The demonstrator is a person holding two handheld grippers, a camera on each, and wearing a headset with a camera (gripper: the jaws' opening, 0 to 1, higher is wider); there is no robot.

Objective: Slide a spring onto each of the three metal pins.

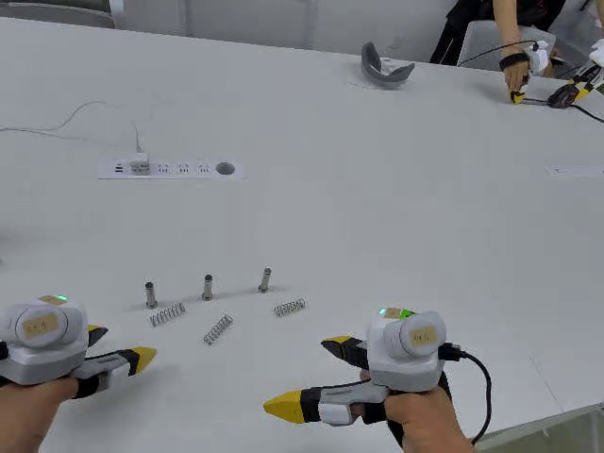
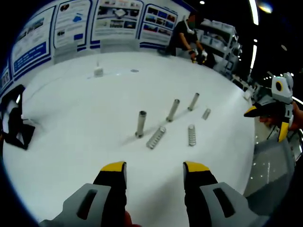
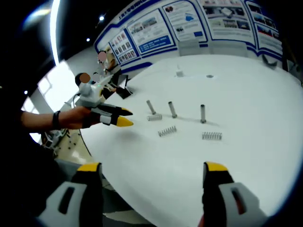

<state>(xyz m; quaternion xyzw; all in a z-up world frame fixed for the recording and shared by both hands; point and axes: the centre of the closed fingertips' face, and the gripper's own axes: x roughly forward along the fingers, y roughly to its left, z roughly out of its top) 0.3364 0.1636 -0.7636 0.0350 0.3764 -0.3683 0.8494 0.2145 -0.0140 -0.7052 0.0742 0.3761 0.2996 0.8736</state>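
**White table** (image 1: 396, 217). It bears the items below. All places are given from the middle pin (image 1: 208, 287), as the head view shows them.

**Pins, metal, three.** They stand upright in a slanted row, each one bare. The left pin (image 1: 151, 294) is to the left of the middle pin and a little nearer the person. The right pin (image 1: 265, 279) is to its right and a little farther off.

**Springs, three.** All lie flat on the table, none on a pin.
- The left spring (image 1: 167, 314) is near the middle pin, to the left on the person's side.
- The middle spring (image 1: 218, 328) is near it, almost straight toward the person.
- The right spring (image 1: 290, 307) is to the right, also on the person's side.

**Left gripper** (image 1: 121, 344). It is hand-held, left of the middle pin and nearer the person. The yellow-tipped jaws are spread and hold nothing.

**Right gripper** (image 1: 307, 375). It is hand-held, right of the middle pin and nearer the person. The jaws are spread wide and hold nothing.

**Power strip** (image 1: 170, 169). It is white, well beyond the middle pin, with one plug and cable attached.

**Grey curved object** (image 1: 386, 68). It lies far beyond the middle pin, to the right.

**Another person's hand** (image 1: 515, 80). It is at the far right corner of the table.
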